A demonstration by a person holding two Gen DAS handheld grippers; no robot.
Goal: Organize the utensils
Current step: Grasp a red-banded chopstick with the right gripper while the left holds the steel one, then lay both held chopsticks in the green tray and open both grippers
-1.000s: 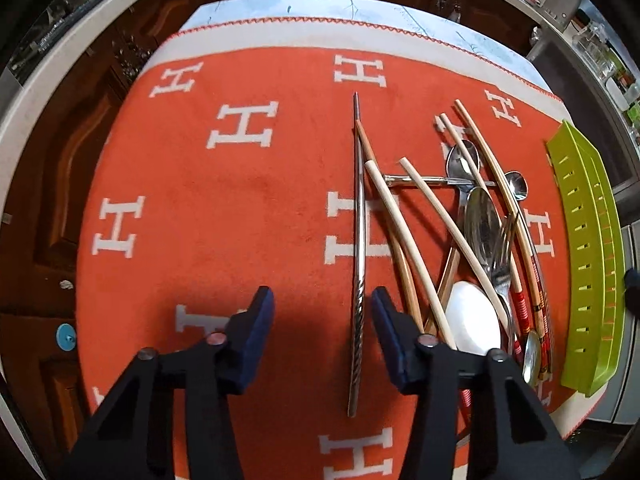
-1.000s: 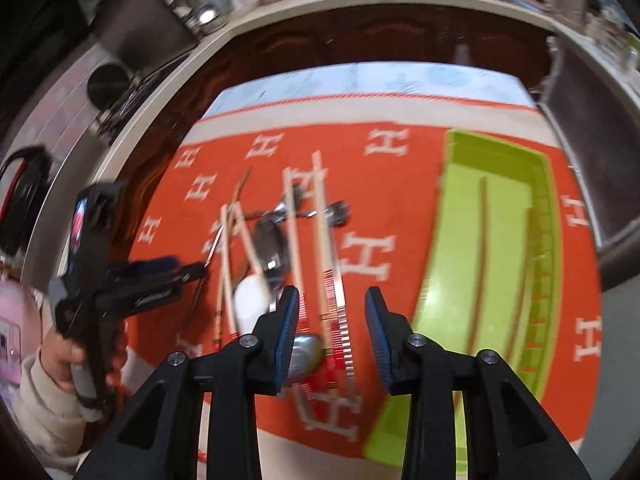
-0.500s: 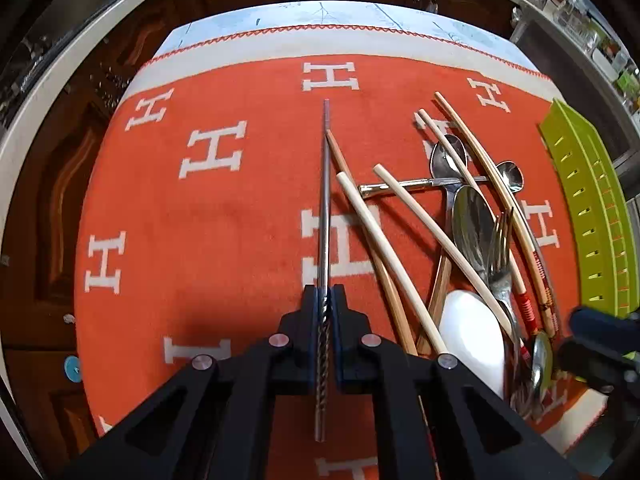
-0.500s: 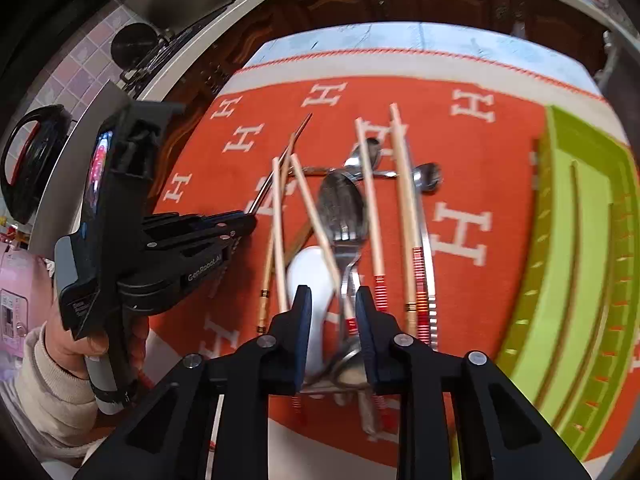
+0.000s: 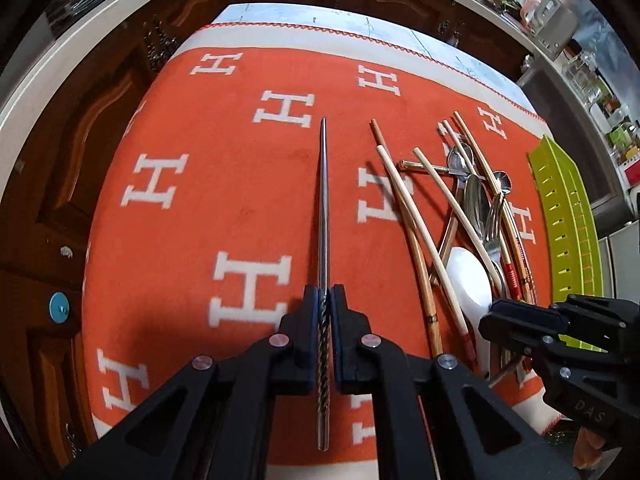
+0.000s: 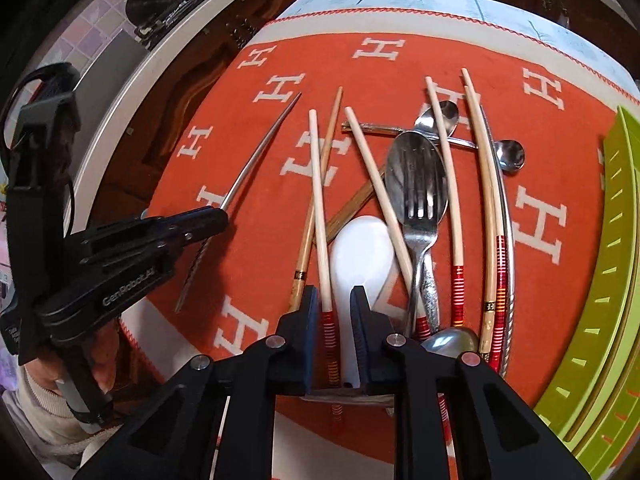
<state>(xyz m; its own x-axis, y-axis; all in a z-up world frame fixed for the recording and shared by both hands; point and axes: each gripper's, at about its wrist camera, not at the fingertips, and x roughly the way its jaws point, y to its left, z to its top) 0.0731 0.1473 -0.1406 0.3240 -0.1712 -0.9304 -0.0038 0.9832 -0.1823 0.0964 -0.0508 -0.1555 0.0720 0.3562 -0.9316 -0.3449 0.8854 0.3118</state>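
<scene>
My left gripper (image 5: 325, 304) is shut on a metal chopstick (image 5: 324, 200) by its twisted end; the stick points away over the orange mat, apart from the pile. In the right wrist view the left gripper (image 6: 218, 220) holds that metal chopstick (image 6: 256, 160) at the left. My right gripper (image 6: 335, 312) stands part-closed around the handle of a white spoon (image 6: 360, 248) and a red-banded wooden chopstick (image 6: 320, 208). The pile holds wooden chopsticks, a fork (image 6: 420, 208) and metal spoons (image 6: 416, 168). The right gripper also shows in the left wrist view (image 5: 520, 324).
The orange mat with white H marks (image 5: 200, 220) covers the table. A green slotted tray (image 6: 616, 240) lies at the right edge of the mat; it also shows in the left wrist view (image 5: 568, 216). Dark wood cabinets and a counter stand behind.
My left gripper closed on the metal chopstick and lifted it left, away from the pile. My right gripper moved left over the pile and narrowed around the white spoon handle and chopstick.
</scene>
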